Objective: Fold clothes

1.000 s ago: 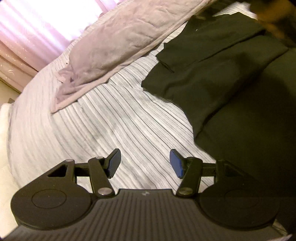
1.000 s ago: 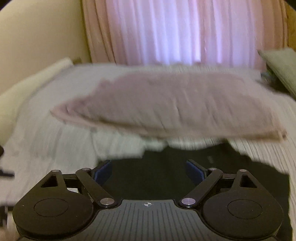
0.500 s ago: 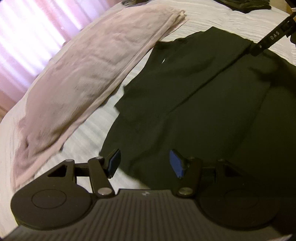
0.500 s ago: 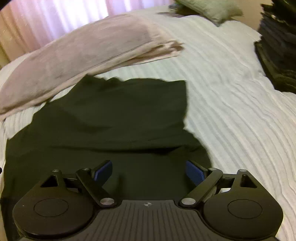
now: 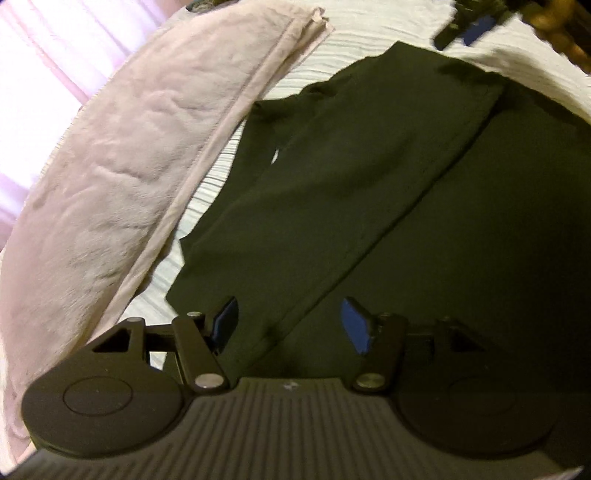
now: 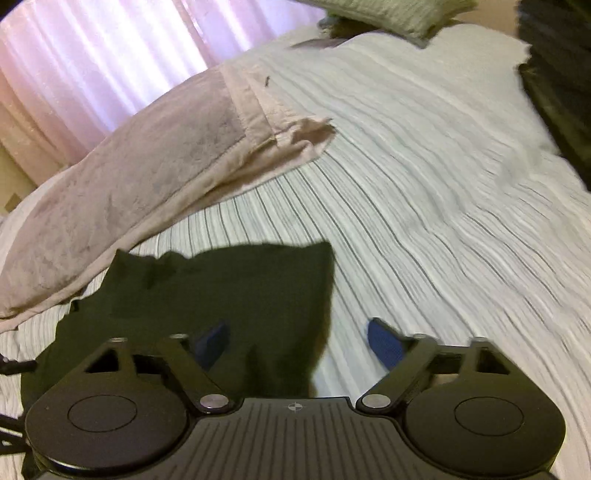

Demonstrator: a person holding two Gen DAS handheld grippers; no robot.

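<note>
The dark garment (image 5: 369,192) lies flat on the bed (image 6: 424,184), partly folded: in the left wrist view one panel is laid over the rest, its long edge running diagonally from the upper right down toward the left gripper (image 5: 290,321). The garment's lower and right parts run out of the frame or sink into shadow, so its full outline cannot be made out. A small pale speck near the neckline may be a label, but nothing on it can be read.

The left gripper hangs over the garment with its blue pads spread apart and nothing between them. The right gripper (image 6: 299,341) is likewise spread wide and empty, straddling a corner of the garment (image 6: 229,295), with one pad over the cloth and the other over the striped bedspread.

A pinkish blanket (image 5: 122,177) lies just beside the garment along its far edge, and sheer curtains (image 6: 92,62) glow behind it. A greenish cushion (image 6: 391,13) is cut off at the top, and a dark, blurred pile (image 6: 554,85) sits at the right edge. In the left view's top right corner the right gripper appears only as a smear.
</note>
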